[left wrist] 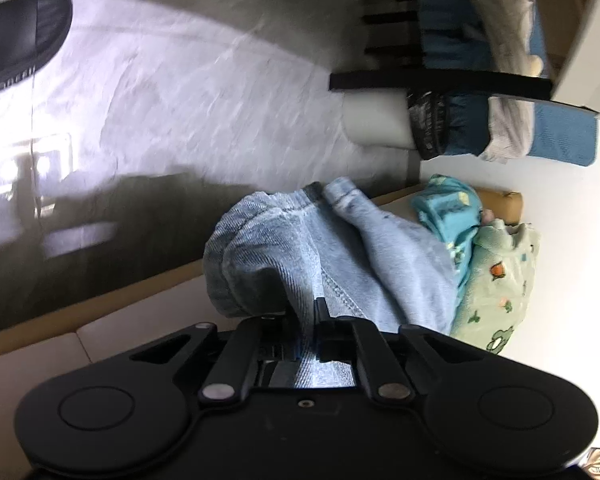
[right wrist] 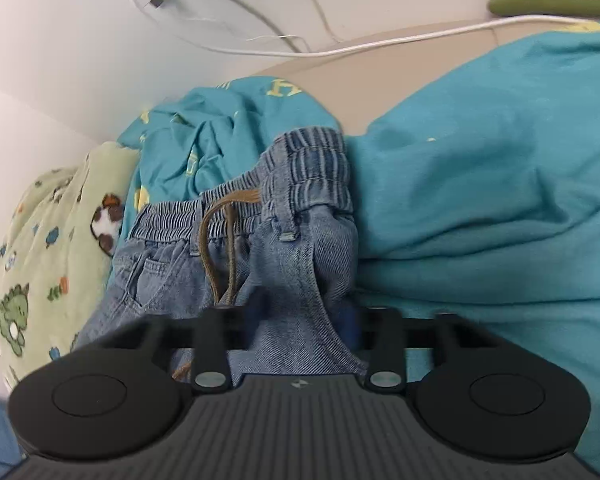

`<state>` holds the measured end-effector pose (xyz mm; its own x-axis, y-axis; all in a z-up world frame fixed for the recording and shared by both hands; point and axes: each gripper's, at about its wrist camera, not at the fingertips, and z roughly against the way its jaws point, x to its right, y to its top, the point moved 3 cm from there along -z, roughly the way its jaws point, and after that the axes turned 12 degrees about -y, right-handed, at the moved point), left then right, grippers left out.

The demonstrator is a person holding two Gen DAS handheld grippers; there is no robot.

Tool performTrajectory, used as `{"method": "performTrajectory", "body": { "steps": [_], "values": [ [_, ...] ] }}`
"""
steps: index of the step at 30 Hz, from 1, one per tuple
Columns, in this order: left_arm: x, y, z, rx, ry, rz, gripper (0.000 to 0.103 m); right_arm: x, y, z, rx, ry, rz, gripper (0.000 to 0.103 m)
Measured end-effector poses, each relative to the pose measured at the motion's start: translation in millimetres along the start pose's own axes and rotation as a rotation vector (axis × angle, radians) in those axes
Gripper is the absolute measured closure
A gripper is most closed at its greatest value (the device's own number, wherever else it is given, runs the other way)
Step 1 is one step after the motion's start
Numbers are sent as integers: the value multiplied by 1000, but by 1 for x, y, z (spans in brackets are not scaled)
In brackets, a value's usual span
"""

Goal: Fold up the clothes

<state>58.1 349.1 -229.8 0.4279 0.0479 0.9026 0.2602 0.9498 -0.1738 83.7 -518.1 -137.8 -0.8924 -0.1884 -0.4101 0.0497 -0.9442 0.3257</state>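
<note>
The blue jeans [right wrist: 284,248] are bunched up, and both grippers have hold of them. The right gripper [right wrist: 300,312] pinches a thick fold of denim just below the stretchy waistband [right wrist: 312,168]. A brown drawstring [right wrist: 220,248] hangs down just left of that gripper. The left gripper [left wrist: 302,312] is pressed almost together on a thin fold of the jeans [left wrist: 300,248], and the cloth hangs in front of it.

Beside the jeans, to the right of the right gripper, lies a teal garment [right wrist: 480,200]. To the left of it sits a pale green cloth with dinosaurs [right wrist: 48,240]. Beyond them a white cable [right wrist: 380,44] runs along by the wall. Far ahead and left of the left gripper is a black slipper [left wrist: 16,36] on the floor.
</note>
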Motion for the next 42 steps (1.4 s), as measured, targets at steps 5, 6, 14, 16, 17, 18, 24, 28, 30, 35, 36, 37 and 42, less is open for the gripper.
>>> {"method": "performTrajectory", "body": {
  "steps": [5,6,14,16,17,18,24,28,30,35,36,37,42],
  "values": [
    [23,-5,27,29,-25,-53,99,-6,5,23,89,85,43,94],
    [26,-7,32,33,-29,-47,99,-8,6,31,119,101,61,94],
    [28,-9,71,94,-53,71,99,-38,-2,102,383,279,265,95],
    [34,-4,71,104,-66,101,99,-42,-1,100,384,263,291,95],
    [37,-1,71,108,-73,116,99,-44,1,96,366,258,288,95],
    [45,2,68,110,-62,103,99,-47,5,92,341,251,277,95],
    [108,24,25,103,-54,42,99,-100,25,66,244,218,231,95],
    [149,36,-23,105,-46,6,99,-152,32,53,185,237,204,95],
    [165,41,-49,112,-33,-16,99,-181,35,41,181,227,223,95],
    [191,57,-118,131,32,-53,99,-245,27,1,233,157,326,95],
    [193,61,-131,133,49,-52,99,-256,24,-10,241,145,349,95],
    [196,64,-145,135,66,-51,99,-266,22,-20,247,133,371,95],
    [193,76,-204,159,138,-110,99,-302,19,-71,264,110,447,95]
  ]
}}
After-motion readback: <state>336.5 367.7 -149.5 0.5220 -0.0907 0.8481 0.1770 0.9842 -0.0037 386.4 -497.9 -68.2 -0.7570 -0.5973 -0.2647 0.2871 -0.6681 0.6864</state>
